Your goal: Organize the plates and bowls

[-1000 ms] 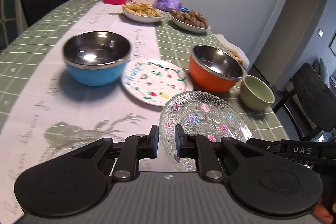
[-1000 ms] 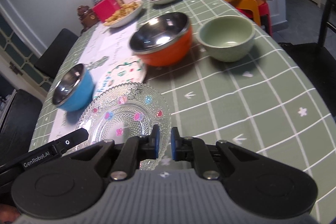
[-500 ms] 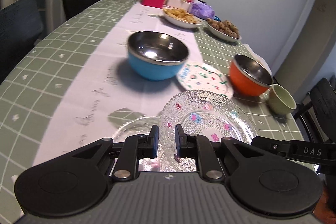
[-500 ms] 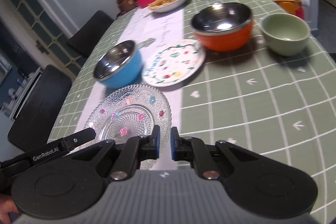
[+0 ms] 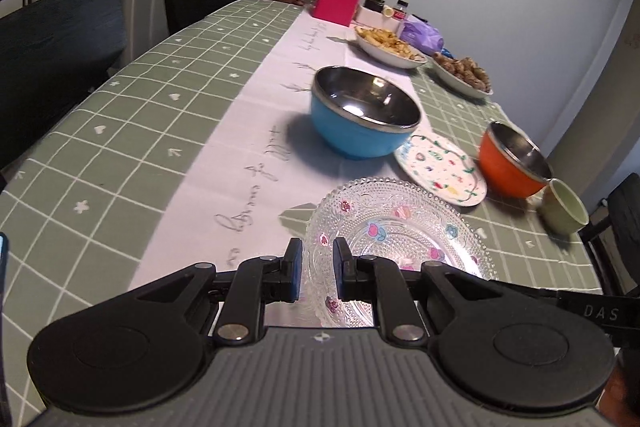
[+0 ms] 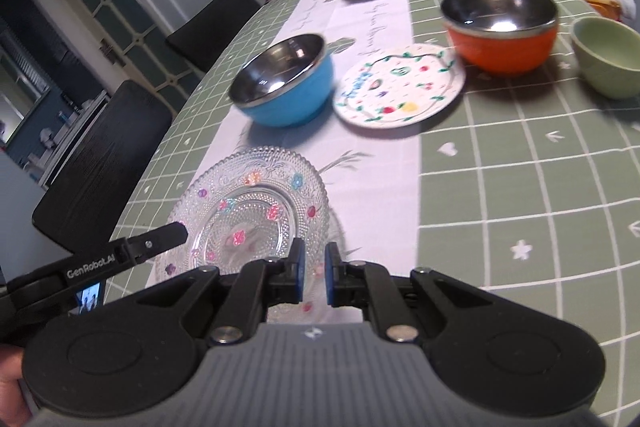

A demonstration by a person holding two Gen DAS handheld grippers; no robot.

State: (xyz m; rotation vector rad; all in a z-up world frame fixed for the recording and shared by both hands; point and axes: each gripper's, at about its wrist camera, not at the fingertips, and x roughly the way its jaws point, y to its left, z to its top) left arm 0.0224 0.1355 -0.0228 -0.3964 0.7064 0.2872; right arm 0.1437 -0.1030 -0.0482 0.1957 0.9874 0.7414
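Observation:
A clear glass plate with coloured flowers [image 5: 396, 239] [image 6: 256, 215] is held between both grippers just above the table. My left gripper [image 5: 317, 269] is shut on its left rim. My right gripper [image 6: 313, 275] is shut on its right rim. Beyond it stand a blue steel-lined bowl [image 5: 362, 111] [image 6: 284, 85], a white painted plate [image 5: 440, 169] [image 6: 400, 85], an orange steel-lined bowl [image 5: 512, 161] [image 6: 500, 27] and a small pale green bowl [image 5: 564, 207] [image 6: 608, 61].
The table has a green checked cloth [image 5: 140, 115] with a white runner [image 5: 240, 167]. Two dishes of food [image 5: 390, 43], bottles and a pink box [image 5: 334, 3] stand at the far end. Black chairs [image 6: 108, 155] line the left side.
Both grippers have carried the glass plate to the left along the table. The bowls and the painted plate now lie further right in both views.

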